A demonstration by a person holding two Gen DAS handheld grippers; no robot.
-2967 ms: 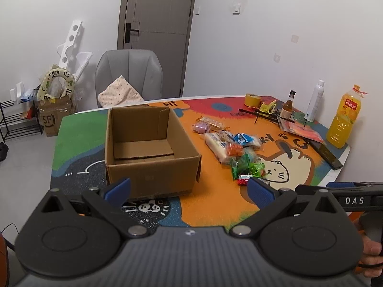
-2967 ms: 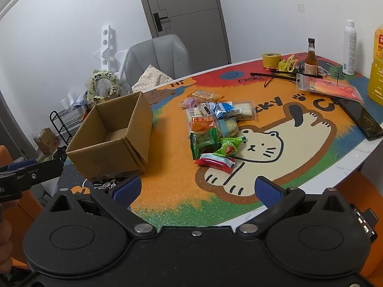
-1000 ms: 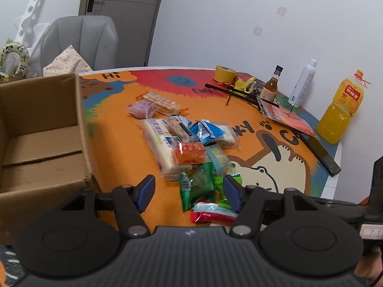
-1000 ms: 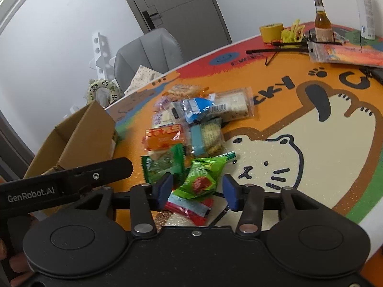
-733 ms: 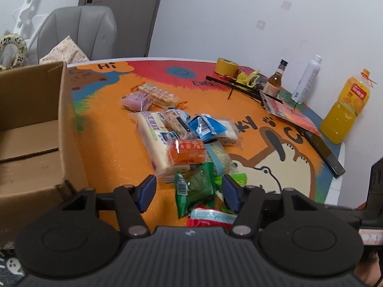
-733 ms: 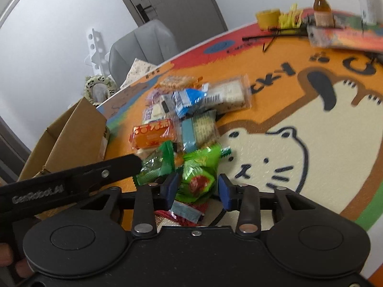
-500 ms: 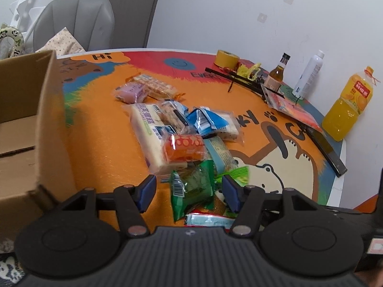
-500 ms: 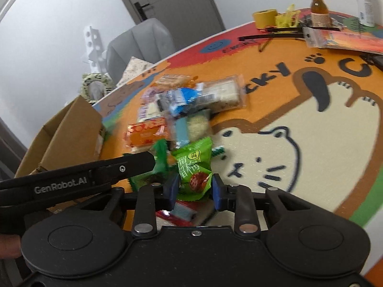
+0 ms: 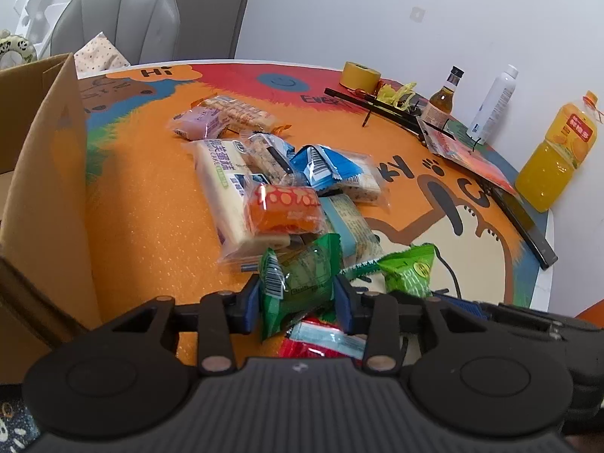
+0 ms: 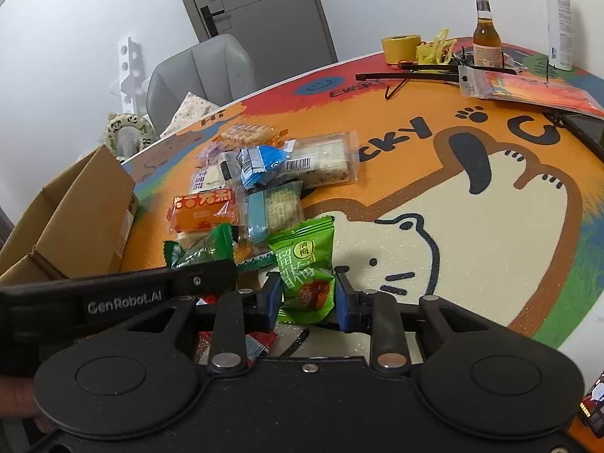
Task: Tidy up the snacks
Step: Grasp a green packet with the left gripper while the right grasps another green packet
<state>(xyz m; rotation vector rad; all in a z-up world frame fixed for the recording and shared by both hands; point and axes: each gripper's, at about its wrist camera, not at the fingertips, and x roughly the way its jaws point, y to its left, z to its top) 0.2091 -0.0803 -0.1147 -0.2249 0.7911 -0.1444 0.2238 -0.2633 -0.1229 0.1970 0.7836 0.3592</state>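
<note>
Snack pile (image 9: 287, 188) mid-table (image 9: 151, 196) — box (image 9: 45, 173) left, bottles (image 9: 490, 105) behind right, seemingly near edge.

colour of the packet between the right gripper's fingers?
Light green packet, dark green lettering and a reddish-brown fruit picture. Shows best in the right wrist view.

Lighting was pretty even and bright in both views, soft indoor light with no harsh shadows, just faint ones under the snack pile (image 9: 287, 204). Plastic wrappers caught small white glints. Heavy fisheye bend though: the door (image 10: 260, 7) and walls curved near the edges, and the corners went black. Center stayed sharp; the black gripper housing at the bottom looked dark and a bit underexposed.
</note>
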